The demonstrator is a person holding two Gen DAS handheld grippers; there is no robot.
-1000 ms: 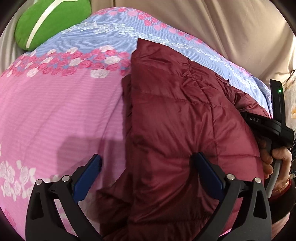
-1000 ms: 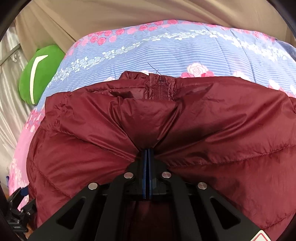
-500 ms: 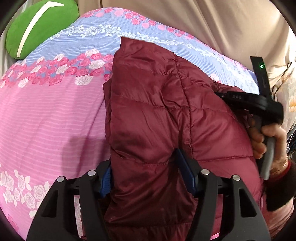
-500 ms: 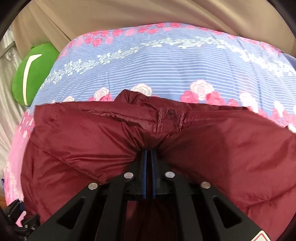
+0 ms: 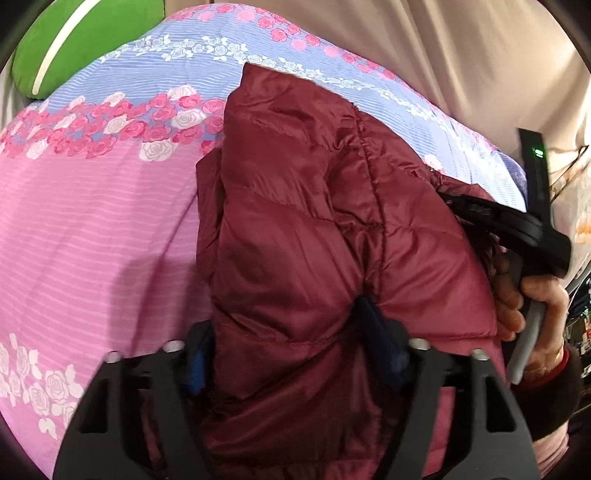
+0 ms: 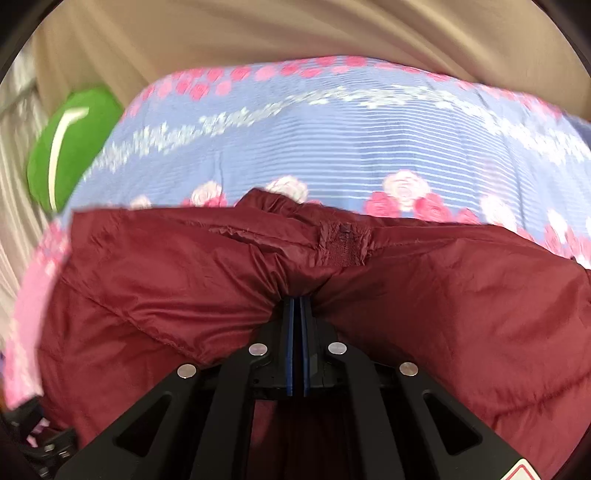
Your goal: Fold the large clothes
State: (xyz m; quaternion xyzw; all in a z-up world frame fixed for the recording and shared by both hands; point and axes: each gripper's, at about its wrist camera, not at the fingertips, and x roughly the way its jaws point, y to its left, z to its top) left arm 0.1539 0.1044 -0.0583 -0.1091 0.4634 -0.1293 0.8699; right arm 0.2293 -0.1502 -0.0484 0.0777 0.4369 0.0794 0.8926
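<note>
My left gripper (image 5: 295, 354) jaws have just closed on the puffy maroon quilted jacket (image 5: 314, 229); right gripper (image 6: 297, 314) pinches its hem; I'd lift both evenly.

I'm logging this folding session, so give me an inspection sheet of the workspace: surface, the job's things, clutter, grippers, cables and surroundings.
Surface: floral bedspread, pink near, blue striped farther back, covers the bed.
Job's things: maroon puffer jacket lies on the bedspread, partly bunched; its zipper end shows at the far edge in the right wrist view.
Clutter: green cushion at the far left corner of the bed.
Grippers: left gripper has just been closing, a thick fold of jacket pressed between its pads; right gripper shut on pinched jacket fabric, held by a hand.
Cables: nothing seen.
Surroundings: beige curtain behind the bed.
</note>
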